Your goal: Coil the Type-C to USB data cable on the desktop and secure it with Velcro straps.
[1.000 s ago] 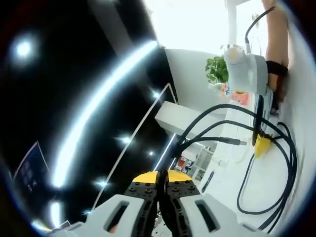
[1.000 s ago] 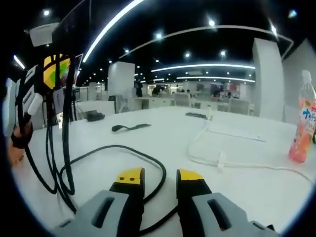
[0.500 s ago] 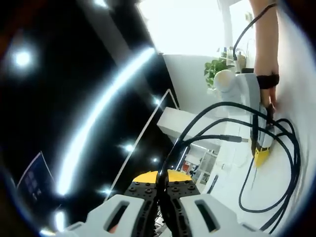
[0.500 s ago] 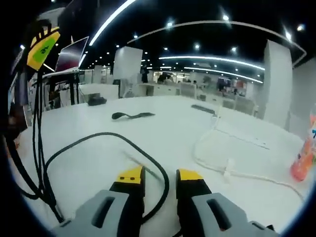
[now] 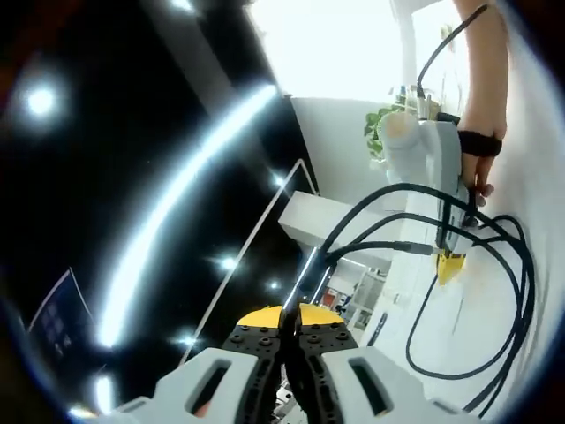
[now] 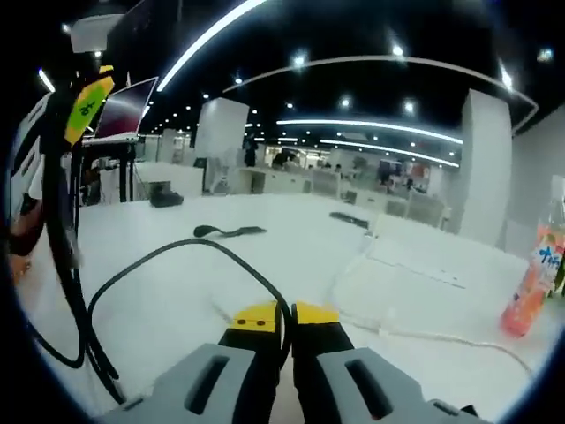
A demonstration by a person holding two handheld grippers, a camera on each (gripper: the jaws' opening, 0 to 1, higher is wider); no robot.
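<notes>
Both grippers clamp the black cable (image 6: 177, 256), left gripper (image 5: 289, 329) holding loops aloft, right gripper (image 6: 284, 315) pinching a loop above the desk (image 6: 291, 256), coil half-formed, strap (image 6: 228, 231) still lying toward the far edge, unused.

Cable (image 6: 190, 256) loop on desk (image 6: 300, 256), strap (image 6: 228, 231) behind, bottle (image 6: 528, 287) far rt.

Long white ceiling light strips (image 6: 371, 122) are glowing against darkness, bending near the fisheye edges; beneath them, the glossy white desktop (image 6: 291, 265) is reflecting brightly.
</notes>
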